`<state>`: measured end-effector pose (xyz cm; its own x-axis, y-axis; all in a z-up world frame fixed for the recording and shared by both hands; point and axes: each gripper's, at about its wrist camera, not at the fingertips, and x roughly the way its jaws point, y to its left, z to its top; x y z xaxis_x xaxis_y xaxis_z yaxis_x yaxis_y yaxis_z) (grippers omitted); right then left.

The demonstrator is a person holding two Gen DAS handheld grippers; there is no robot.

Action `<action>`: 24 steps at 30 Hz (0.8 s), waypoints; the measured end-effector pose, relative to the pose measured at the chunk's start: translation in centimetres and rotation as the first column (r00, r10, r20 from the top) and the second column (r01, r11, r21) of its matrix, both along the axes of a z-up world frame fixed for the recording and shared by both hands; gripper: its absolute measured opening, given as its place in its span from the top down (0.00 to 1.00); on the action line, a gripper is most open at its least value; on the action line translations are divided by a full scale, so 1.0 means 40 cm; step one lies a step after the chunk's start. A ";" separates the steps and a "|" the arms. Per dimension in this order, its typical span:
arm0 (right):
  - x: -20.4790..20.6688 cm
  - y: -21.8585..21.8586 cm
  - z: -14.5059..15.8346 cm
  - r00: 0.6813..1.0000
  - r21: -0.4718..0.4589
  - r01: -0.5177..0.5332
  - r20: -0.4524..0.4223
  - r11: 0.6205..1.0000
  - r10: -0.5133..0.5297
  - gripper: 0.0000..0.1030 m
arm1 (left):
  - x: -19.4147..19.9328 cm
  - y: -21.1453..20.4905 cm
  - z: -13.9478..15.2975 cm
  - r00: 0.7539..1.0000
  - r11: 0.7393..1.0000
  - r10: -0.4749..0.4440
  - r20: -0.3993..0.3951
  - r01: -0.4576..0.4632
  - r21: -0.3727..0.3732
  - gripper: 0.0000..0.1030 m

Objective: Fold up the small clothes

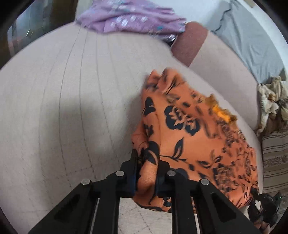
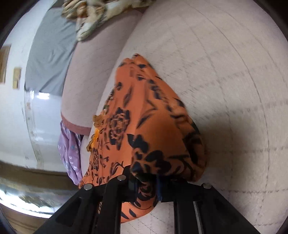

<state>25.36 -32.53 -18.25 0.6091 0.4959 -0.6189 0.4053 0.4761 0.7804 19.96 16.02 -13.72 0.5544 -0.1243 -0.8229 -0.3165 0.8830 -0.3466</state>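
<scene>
An orange garment with a black flower print [image 1: 189, 129] is held up over a beige quilted sofa seat [image 1: 63, 99]. My left gripper [image 1: 146, 162] is shut on one bunched edge of it at the bottom of the left wrist view. My right gripper [image 2: 145, 178] is shut on another bunched edge of the same orange garment [image 2: 144, 117], which drapes away from the fingers over the sofa seat [image 2: 225, 72]. Both views are blurred by motion. The cloth hides the fingertips of both grippers.
A purple patterned garment [image 1: 129, 18] lies at the far end of the seat, and shows in the right wrist view [image 2: 70, 154]. A cream crumpled cloth [image 1: 271, 100] sits at the right, also top of the right view [image 2: 90, 14]. A grey sheet [image 1: 252, 41] lies beyond.
</scene>
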 end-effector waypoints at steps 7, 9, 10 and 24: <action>-0.006 -0.002 0.251 0.976 -0.082 -0.033 0.212 0.996 0.050 0.91 | -0.067 -0.023 0.204 0.985 0.999 -0.039 0.166 0.040 0.001 0.87; -0.037 -0.007 0.298 0.969 -0.101 -0.036 0.239 0.994 0.060 0.91 | -0.116 -0.033 0.236 0.978 0.999 -0.052 0.200 0.050 0.015 0.87; -0.060 -0.012 0.313 0.967 -0.108 -0.040 0.247 0.993 0.065 0.91 | -0.147 -0.035 0.236 0.978 0.998 -0.056 0.199 0.054 0.016 0.87; -0.277 -0.169 0.146 0.980 -0.249 -0.123 0.122 0.961 0.157 0.42 | -0.247 0.118 0.077 0.990 0.995 -0.084 0.111 0.078 0.056 0.35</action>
<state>14.27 -39.30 -12.41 0.6326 0.4301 -0.6440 0.2174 0.6995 0.6807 10.09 20.75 -10.64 0.6345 -0.1314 -0.7617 -0.2047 0.9217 -0.3295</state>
